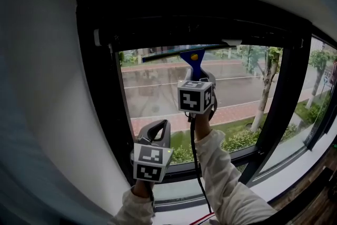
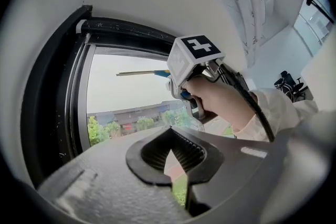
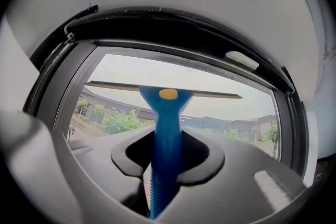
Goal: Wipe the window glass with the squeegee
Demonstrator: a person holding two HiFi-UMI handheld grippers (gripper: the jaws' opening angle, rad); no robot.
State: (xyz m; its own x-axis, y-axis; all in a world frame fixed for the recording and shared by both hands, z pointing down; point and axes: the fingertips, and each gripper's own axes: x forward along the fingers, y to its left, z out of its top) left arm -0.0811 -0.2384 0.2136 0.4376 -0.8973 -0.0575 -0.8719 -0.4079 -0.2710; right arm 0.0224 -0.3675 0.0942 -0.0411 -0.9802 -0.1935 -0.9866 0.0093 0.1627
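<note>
The blue-handled squeegee (image 1: 192, 58) is held against the top of the window glass (image 1: 152, 95), its thin blade (image 3: 115, 84) lying level just under the upper frame. My right gripper (image 1: 196, 75) is shut on the blue handle (image 3: 166, 139), which runs up between its jaws. My left gripper (image 1: 157, 133) hangs lower and to the left, near the bottom left corner of the pane. Its jaws stand together with nothing between them. From the left gripper view the blade (image 2: 140, 73) and the right gripper's marker cube (image 2: 195, 55) show up and to the right.
A thick black window frame (image 1: 97, 92) surrounds the pane, with a white wall (image 1: 42, 113) to its left. A black mullion (image 1: 281, 108) divides it from another pane on the right. The sill (image 1: 287, 187) runs below. A cable (image 1: 196, 166) hangs from the right gripper.
</note>
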